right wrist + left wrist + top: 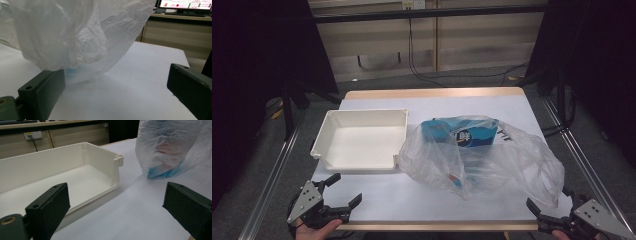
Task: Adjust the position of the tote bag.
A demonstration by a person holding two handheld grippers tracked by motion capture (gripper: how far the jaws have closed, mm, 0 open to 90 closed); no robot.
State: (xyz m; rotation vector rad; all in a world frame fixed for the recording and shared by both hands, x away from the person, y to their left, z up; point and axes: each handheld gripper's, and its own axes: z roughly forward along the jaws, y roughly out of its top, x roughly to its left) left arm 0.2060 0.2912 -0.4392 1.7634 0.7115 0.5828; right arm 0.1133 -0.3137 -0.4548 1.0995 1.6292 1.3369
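Observation:
A clear plastic bag (492, 160) lies crumpled on the white table, right of centre, with a blue printed package (462, 132) inside it. Left of it sits an empty white tray (362, 137). My left gripper (343, 190) stands open near the front left edge, just in front of the tray (75, 177), with the bag (172, 147) to its right. My right gripper (549, 200) is open at the front right corner. Its left jaw sits just under the bag's (75, 35) hanging edge; I cannot tell if they touch.
The white table top (412, 200) has bare room along its front edge between the grippers. Metal rails (272, 175) run down both sides of the table. Beyond the far edge stand wooden panels with hanging cables (412, 45). A lit monitor (185, 5) stands off to the right.

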